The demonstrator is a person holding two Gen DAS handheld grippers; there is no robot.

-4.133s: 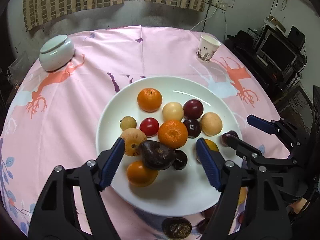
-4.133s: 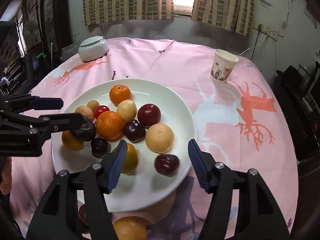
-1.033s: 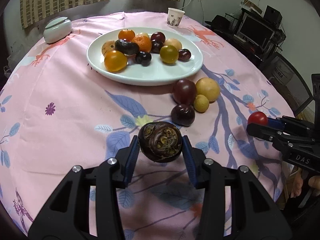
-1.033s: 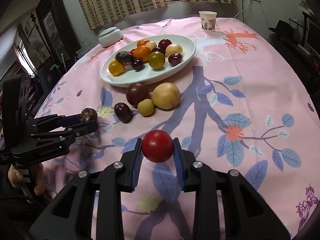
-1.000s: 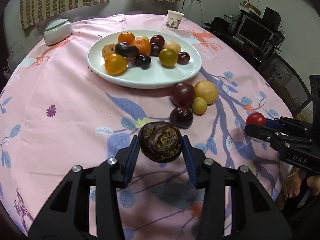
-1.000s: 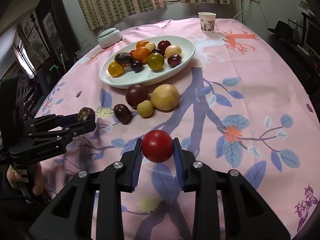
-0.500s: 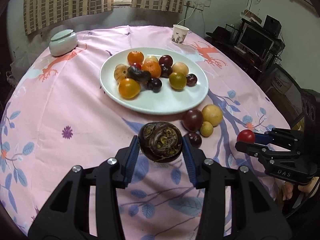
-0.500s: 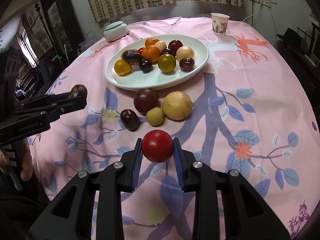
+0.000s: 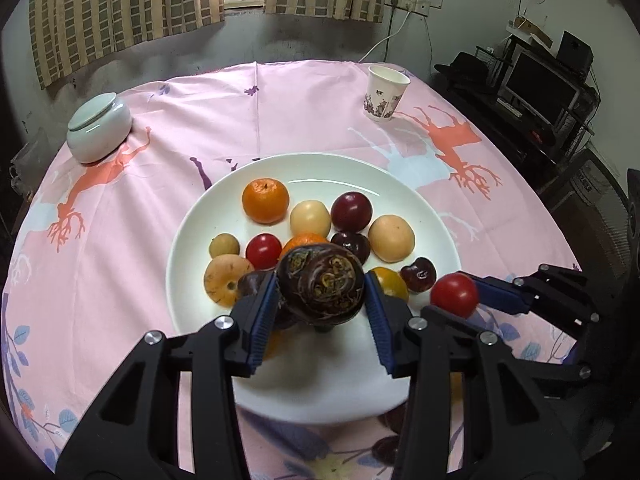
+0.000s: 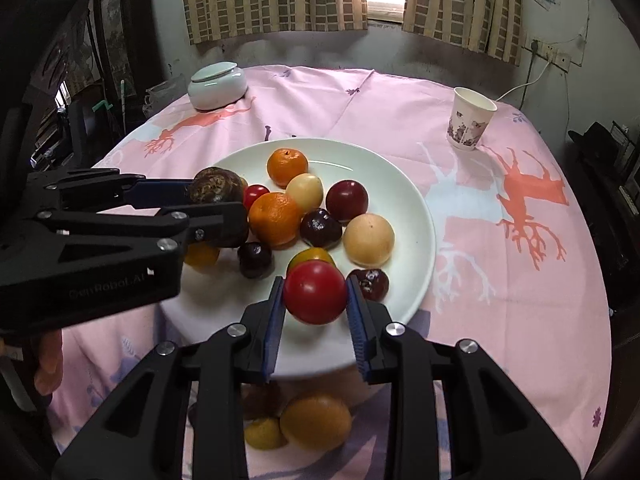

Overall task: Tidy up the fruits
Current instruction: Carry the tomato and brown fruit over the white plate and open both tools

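Both grippers hang over the white plate (image 9: 434, 216) mid-frame, left gripper (image 9: 320, 304) jaws clamped on the dark mangosteen (image 9: 320, 286), right gripper (image 10: 314, 314) jaws gripping the red tomato (image 10: 315, 291), so I'd lower each onto bare plate near the front rim before letting go.

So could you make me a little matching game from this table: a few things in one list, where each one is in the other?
Things:
1. red tomato
2. dark wrinkled fruit
3. paper cup
4. lidded white jar

Places:
A. far left of the tablecloth
B. in the left gripper
C. far right of the tablecloth
D. in the right gripper

Pairs: 1-D, 2-B, 3-C, 4-A
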